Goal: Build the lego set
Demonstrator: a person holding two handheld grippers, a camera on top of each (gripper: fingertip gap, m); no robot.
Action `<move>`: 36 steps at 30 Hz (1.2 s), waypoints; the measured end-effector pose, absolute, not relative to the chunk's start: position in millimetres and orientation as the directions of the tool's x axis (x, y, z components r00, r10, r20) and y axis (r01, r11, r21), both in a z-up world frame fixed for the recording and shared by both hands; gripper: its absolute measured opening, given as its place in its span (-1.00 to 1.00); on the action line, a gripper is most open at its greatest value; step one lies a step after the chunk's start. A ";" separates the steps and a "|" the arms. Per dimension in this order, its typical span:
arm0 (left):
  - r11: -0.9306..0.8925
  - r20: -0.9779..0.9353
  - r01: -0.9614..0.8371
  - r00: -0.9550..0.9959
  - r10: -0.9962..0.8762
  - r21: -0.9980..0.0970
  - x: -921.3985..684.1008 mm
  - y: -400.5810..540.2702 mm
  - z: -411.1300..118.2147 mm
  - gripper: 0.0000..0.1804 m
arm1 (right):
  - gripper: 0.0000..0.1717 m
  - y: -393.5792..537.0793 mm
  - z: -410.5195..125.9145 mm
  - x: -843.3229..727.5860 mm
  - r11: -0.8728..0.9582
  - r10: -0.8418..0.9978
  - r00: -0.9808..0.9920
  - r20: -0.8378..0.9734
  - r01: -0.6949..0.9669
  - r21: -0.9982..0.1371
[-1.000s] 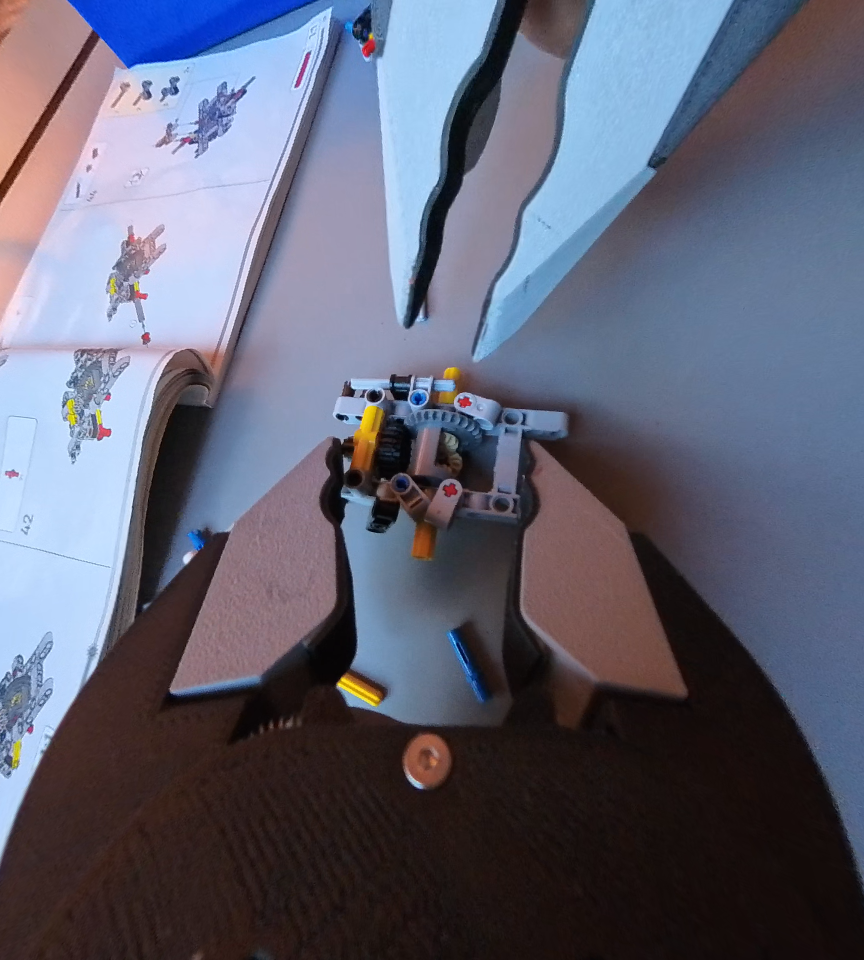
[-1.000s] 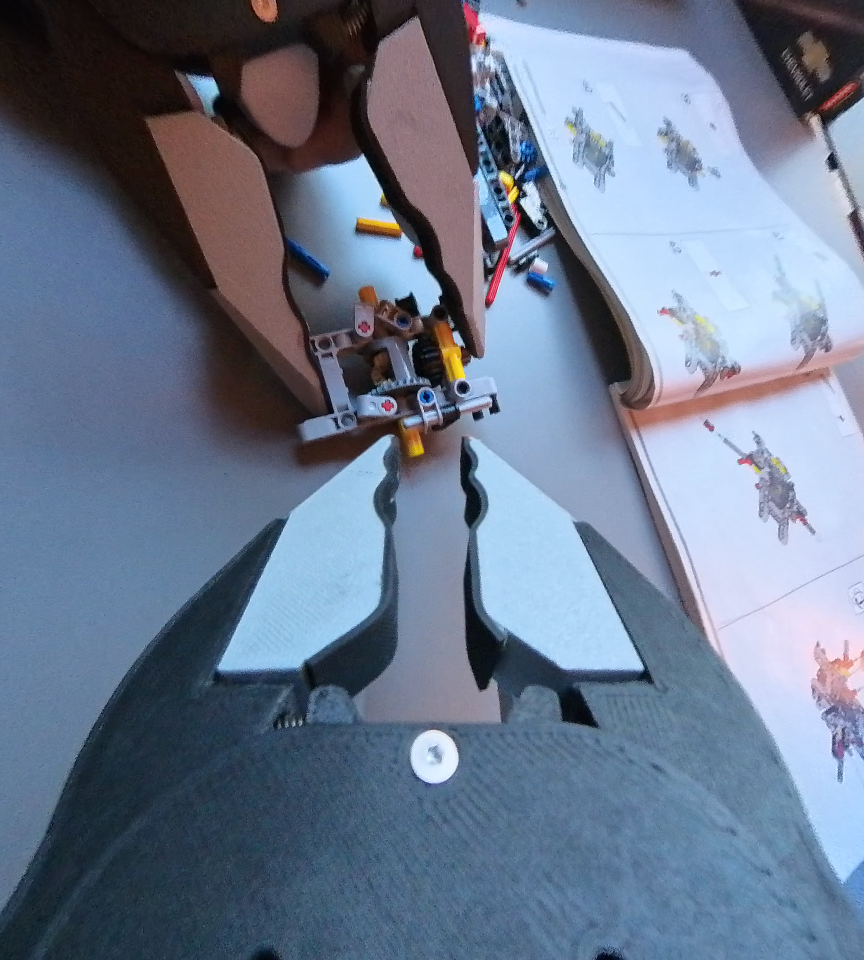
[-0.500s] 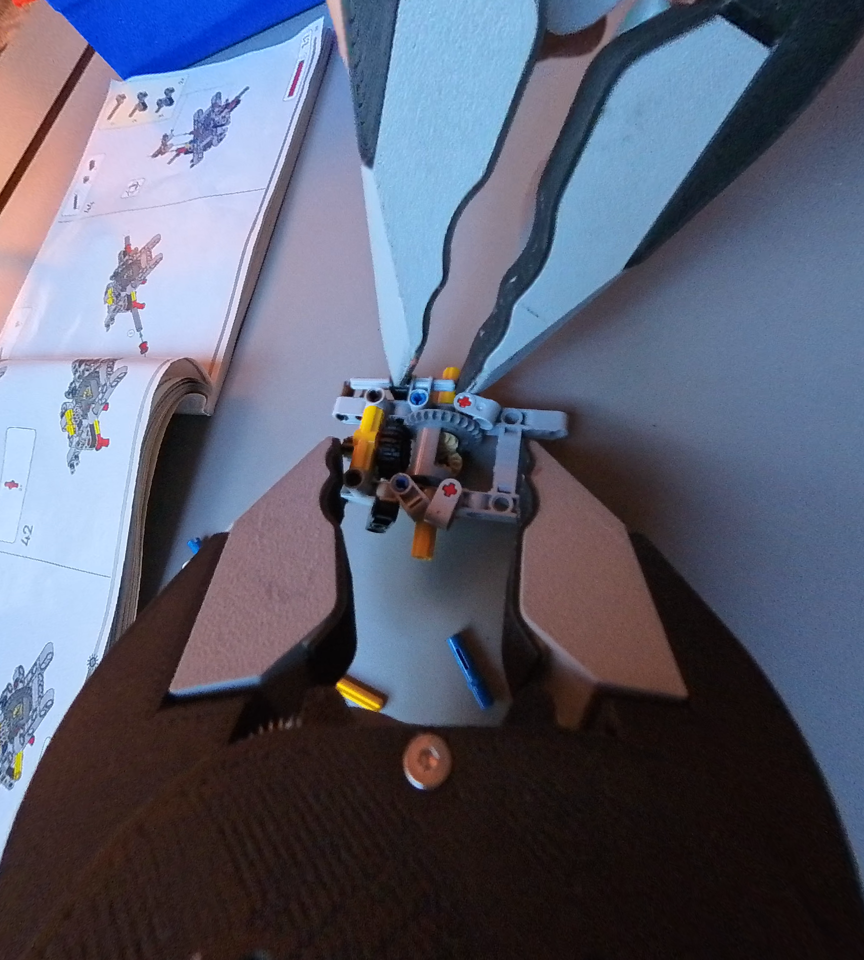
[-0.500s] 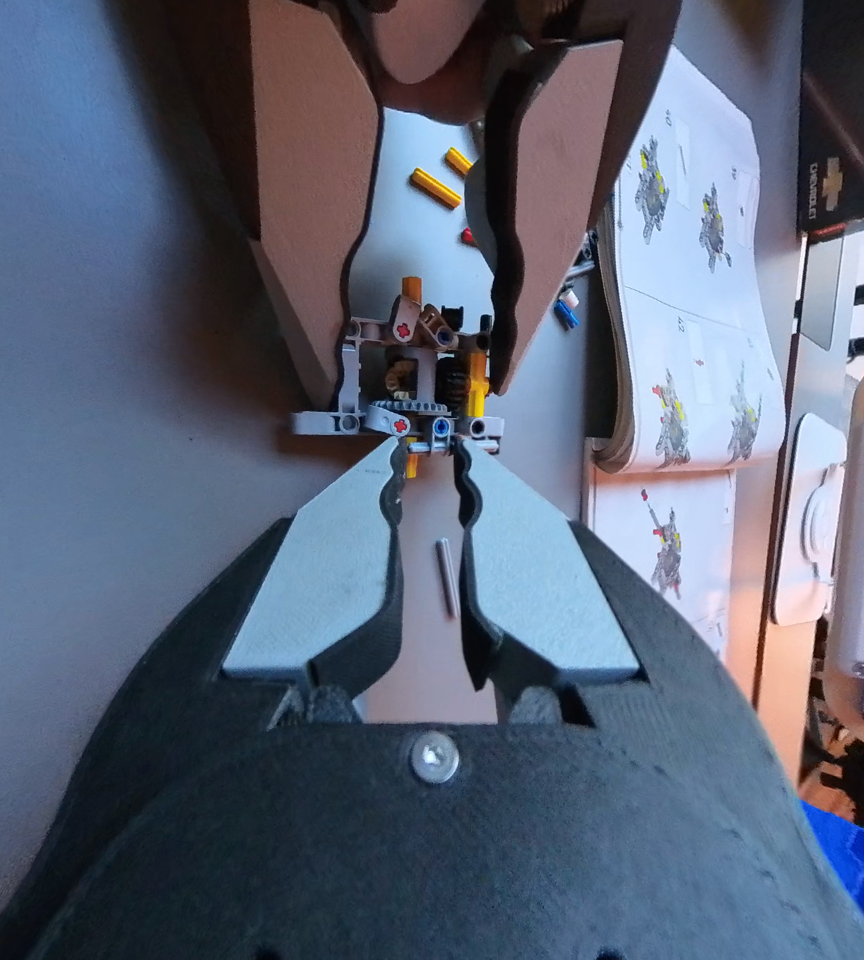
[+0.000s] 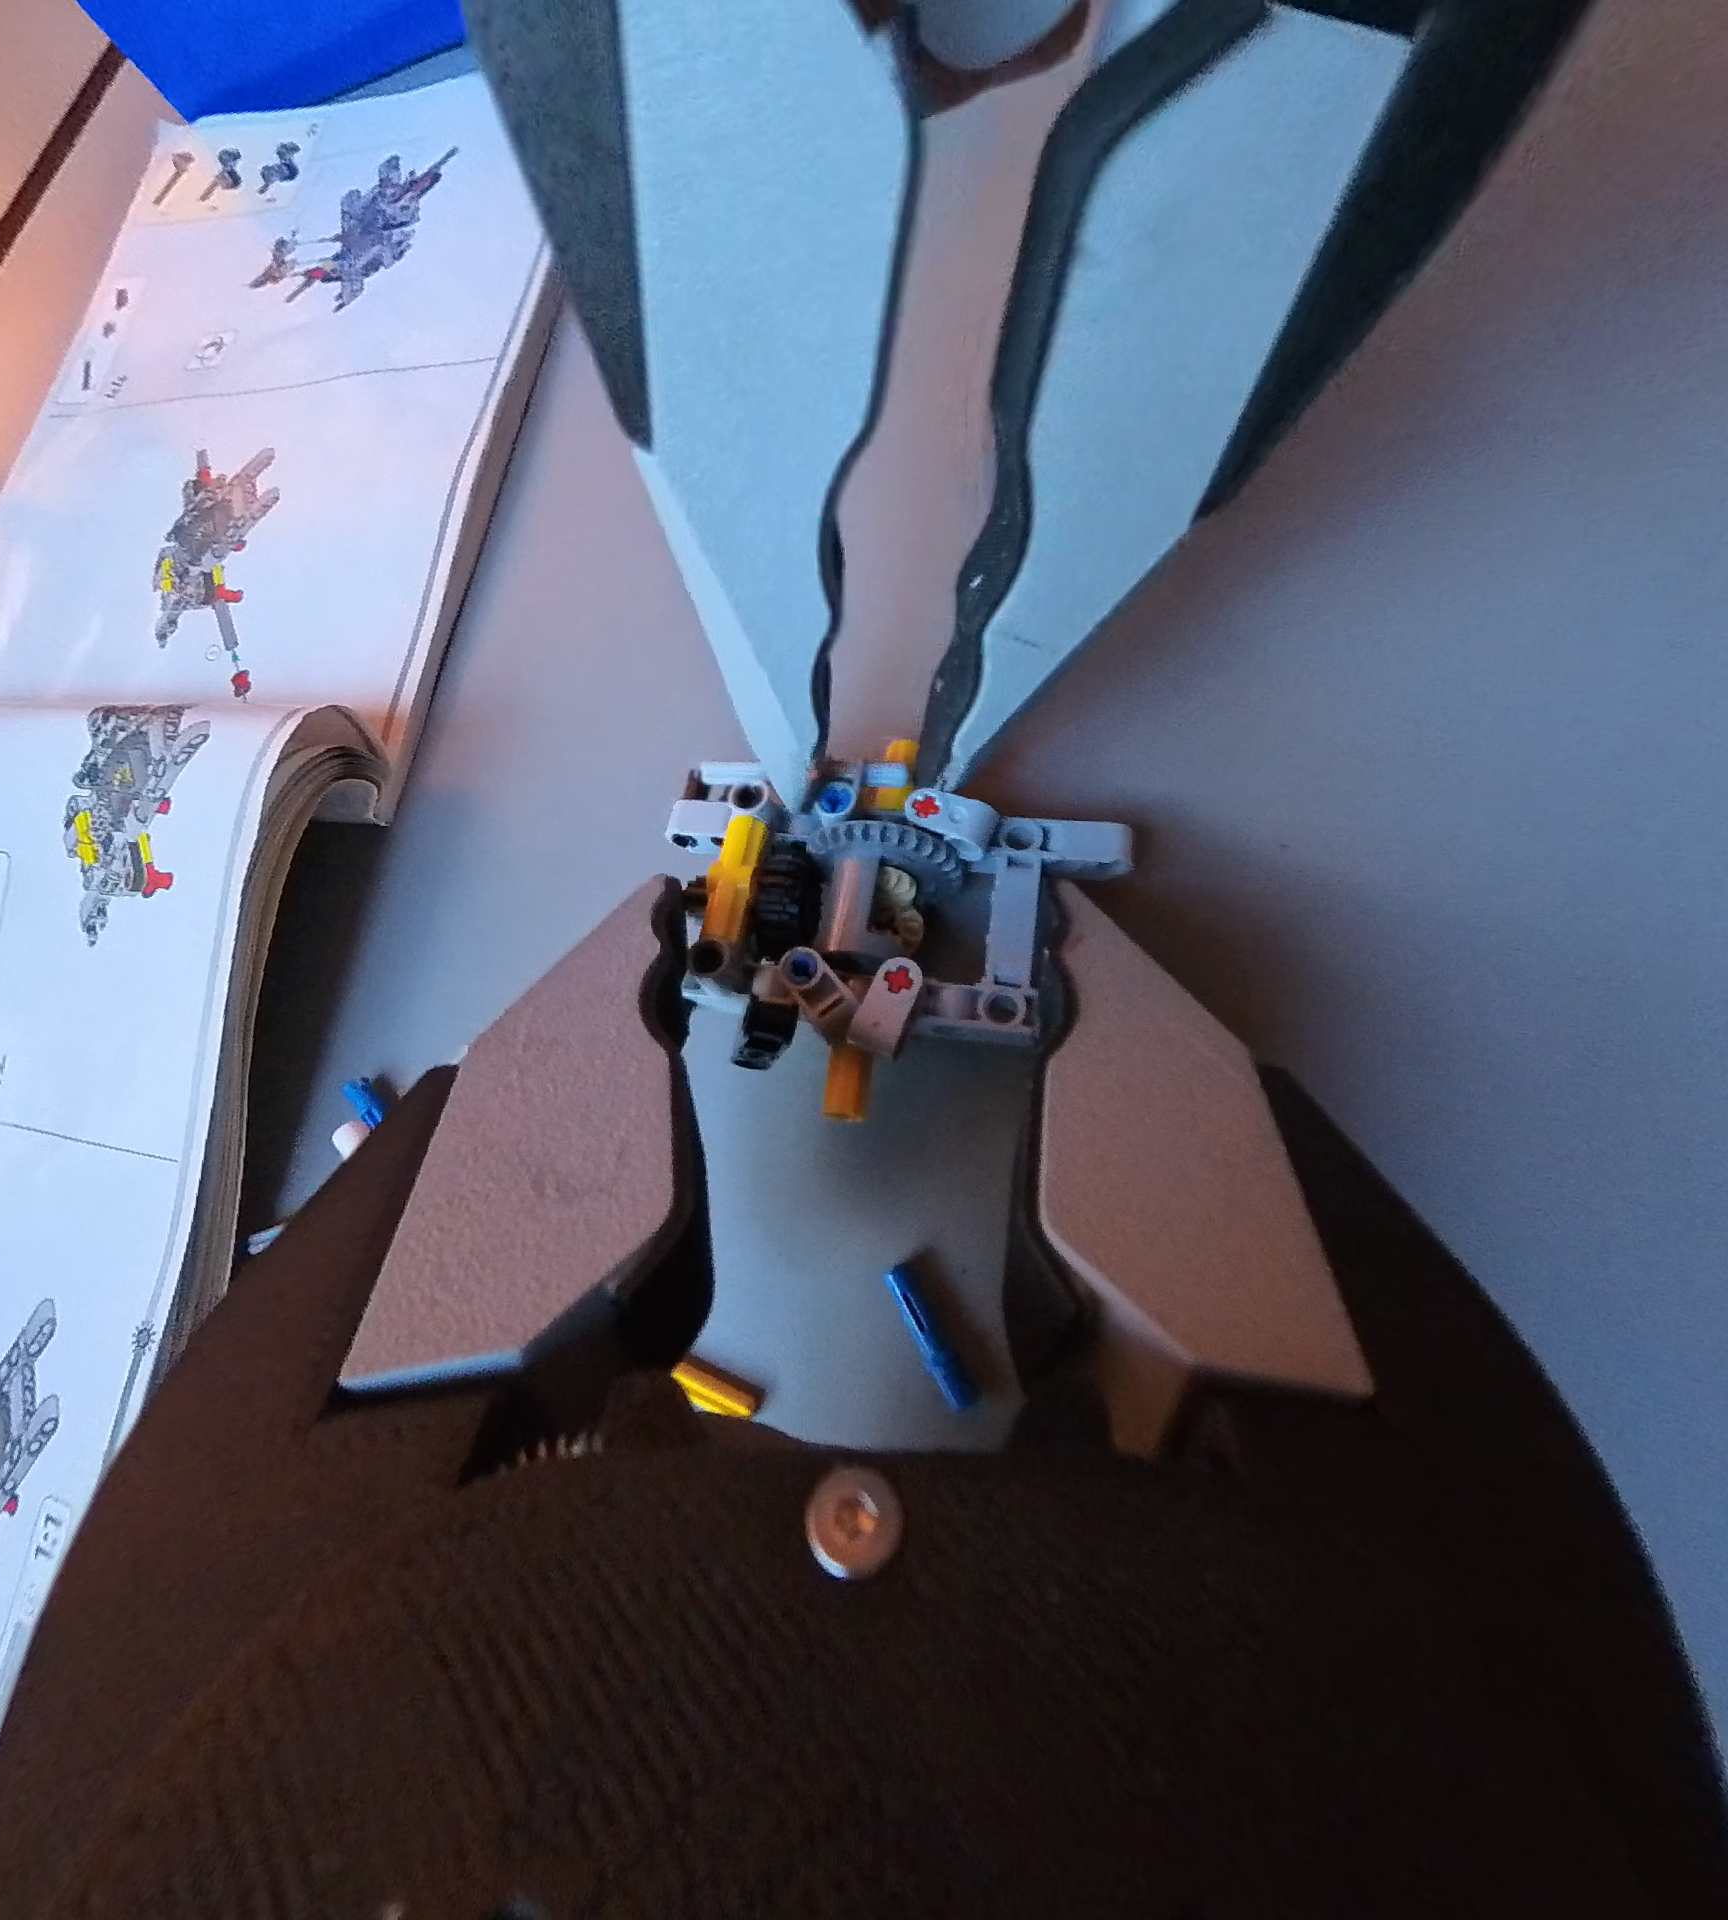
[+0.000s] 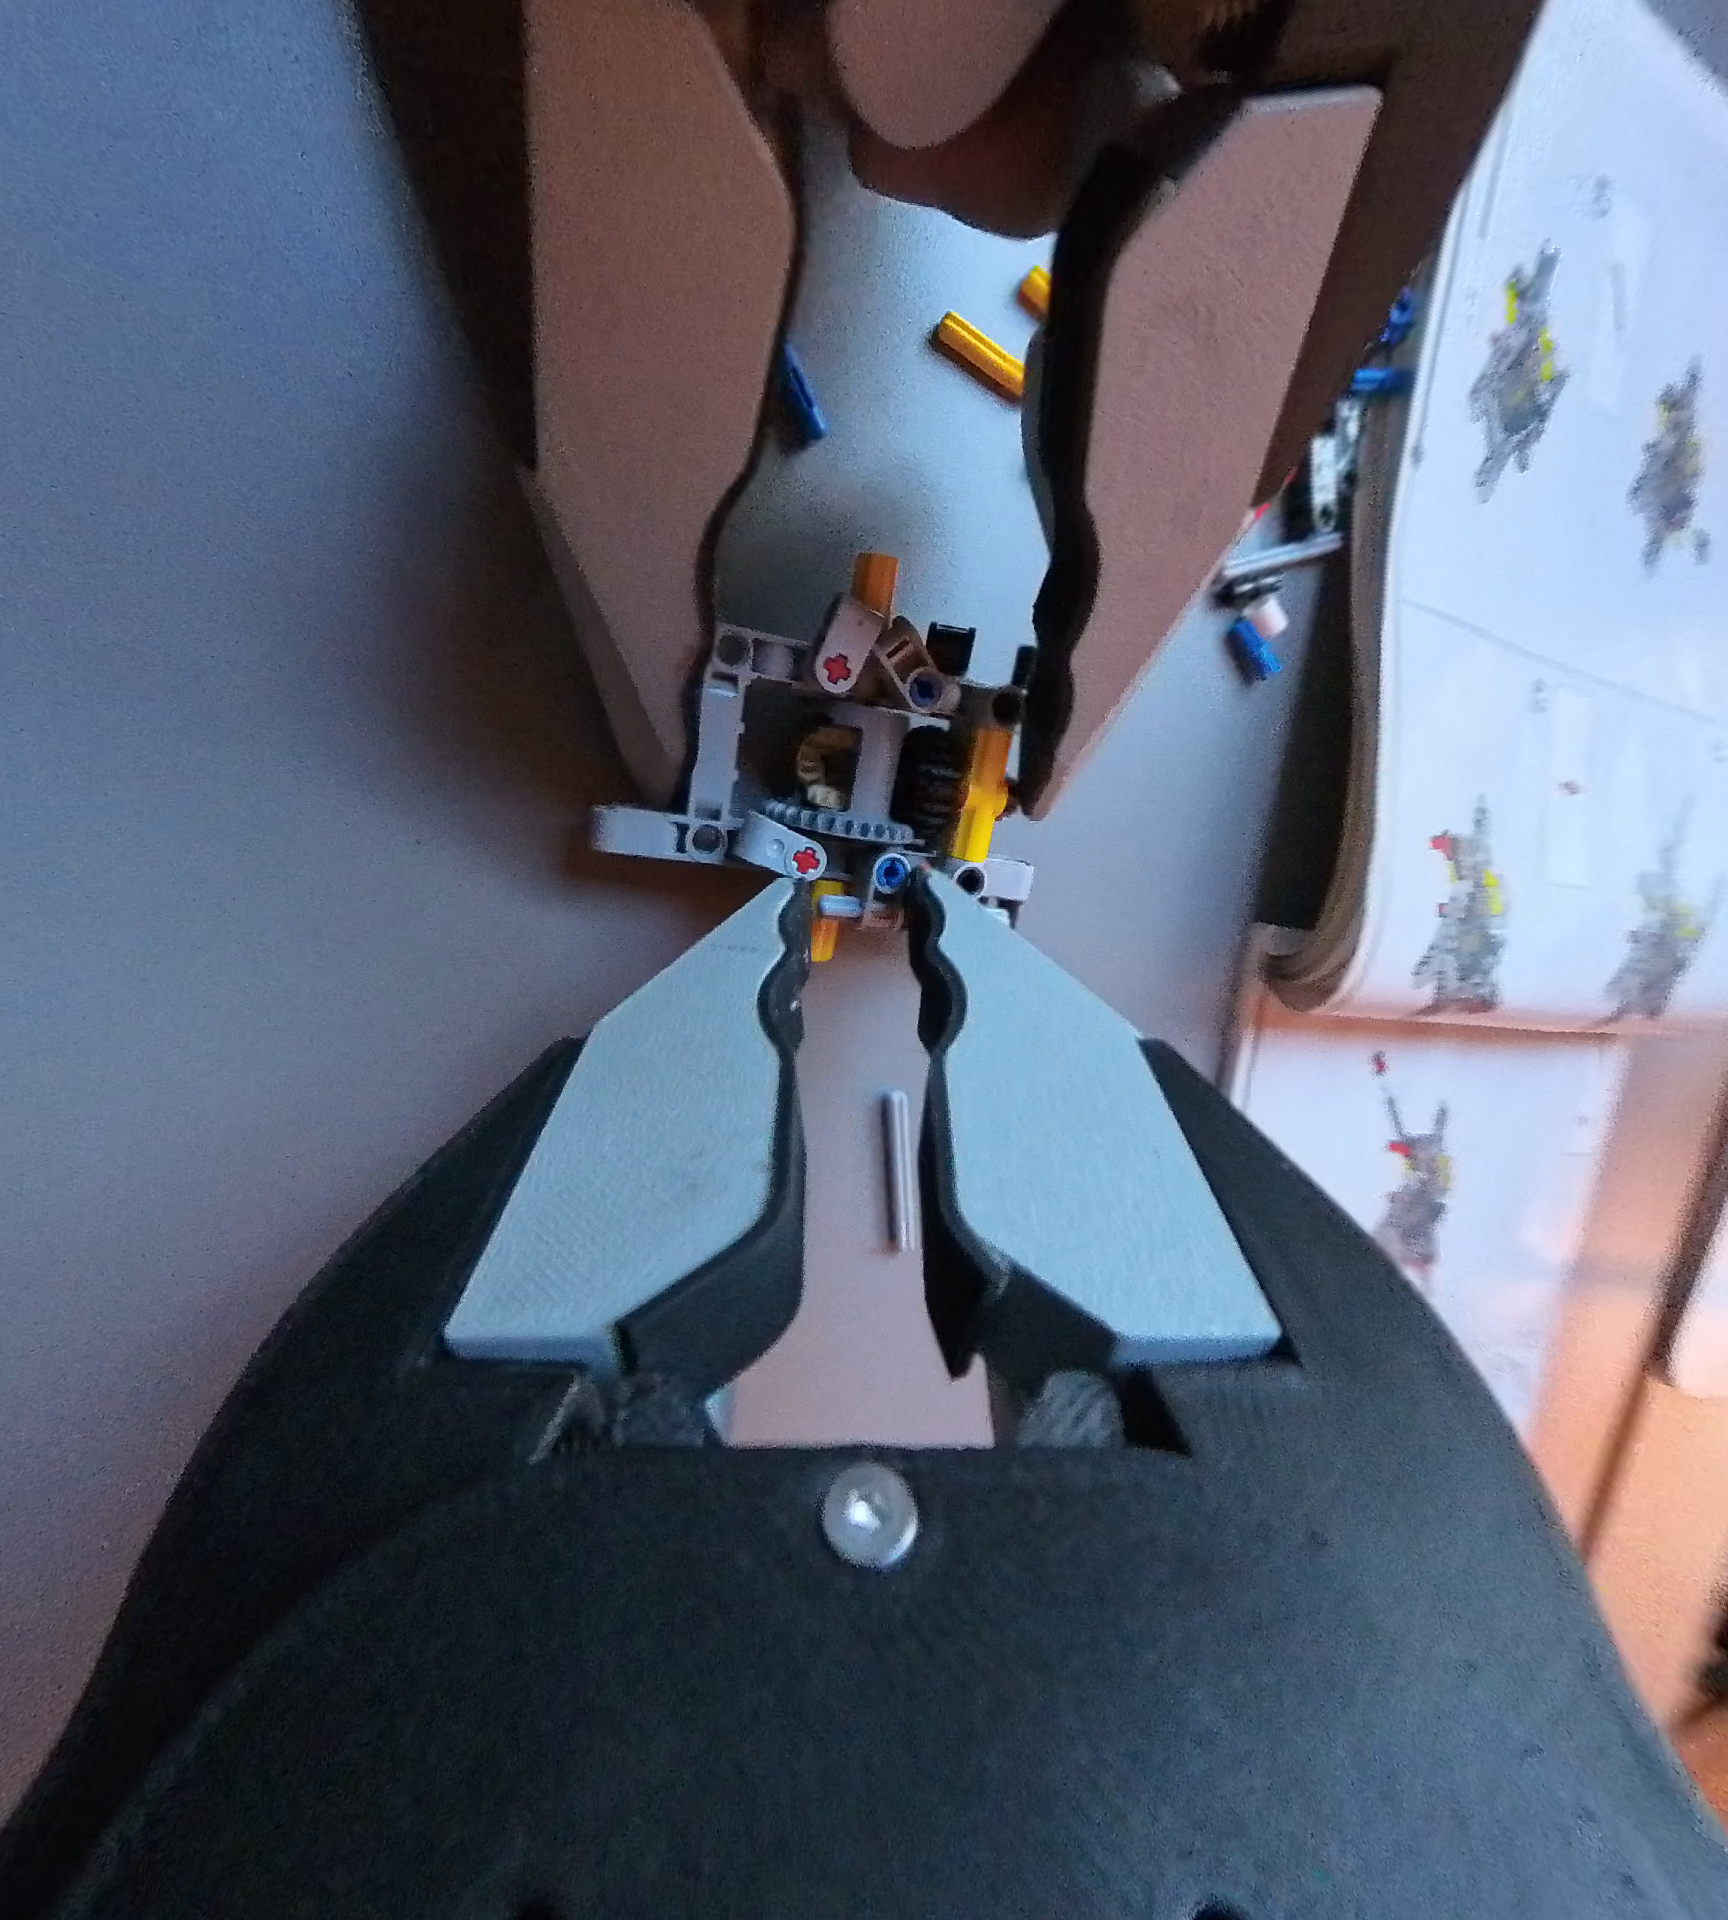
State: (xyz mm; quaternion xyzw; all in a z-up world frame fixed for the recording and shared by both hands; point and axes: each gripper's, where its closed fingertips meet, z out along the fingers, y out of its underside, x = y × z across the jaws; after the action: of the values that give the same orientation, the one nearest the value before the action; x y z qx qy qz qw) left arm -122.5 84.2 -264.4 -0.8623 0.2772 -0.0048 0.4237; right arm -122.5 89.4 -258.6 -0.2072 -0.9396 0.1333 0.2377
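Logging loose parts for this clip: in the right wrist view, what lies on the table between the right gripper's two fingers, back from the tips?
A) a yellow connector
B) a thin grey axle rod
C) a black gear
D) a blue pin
B. A thin grey axle rod lies lengthwise on the table between the right gripper's fingers, close to one of them; the blue pin and yellow connector lie beyond the brick assembly.

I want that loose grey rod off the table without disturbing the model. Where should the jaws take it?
Grip the grey rod at mid-length, across its thin width, coming straight down. It lies flat and alone on the table, lengthwise between the right gripper fingers, apart from the model, so a top-down pinch looks clear.
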 end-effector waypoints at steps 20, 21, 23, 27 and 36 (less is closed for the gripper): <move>-0.503 -0.221 -0.455 0.862 -0.457 -0.735 -124.1 84.8 -264.6 -0.27 | -0.86 91.6 -260.0 -123.1 0.764 0.611 -0.762 0.215 0.497 -0.412; -0.506 -0.220 -0.453 0.864 -0.454 -0.734 -124.7 85.1 -264.6 -0.27 | -0.86 91.8 -260.1 -123.4 0.763 0.609 -0.766 0.206 0.496 -0.413; -0.505 -0.224 -0.453 0.864 -0.450 -0.734 -125.0 85.4 -264.5 -0.27 | -0.86 92.2 -260.2 -124.0 0.759 0.609 -0.769 0.193 0.495 -0.423; -0.512 -0.245 -0.451 0.874 -0.420 -0.731 -126.6 87.8 -264.0 -0.28 | -0.86 94.7 -260.6 -125.9 0.723 0.631 -0.767 0.115 0.529 -0.444; -0.518 -0.243 -0.438 0.883 -0.402 -0.735 -129.0 88.5 -263.4 -0.28 | -0.86 96.6 -261.1 -129.2 0.707 0.636 -0.761 0.127 0.509 -0.491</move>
State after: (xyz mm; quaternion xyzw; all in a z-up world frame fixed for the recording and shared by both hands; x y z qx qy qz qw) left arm -129.0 88.5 -263.4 -0.8711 0.2409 0.0211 0.4275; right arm -129.2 96.6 -261.1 -0.3139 -0.9123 0.2193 0.1452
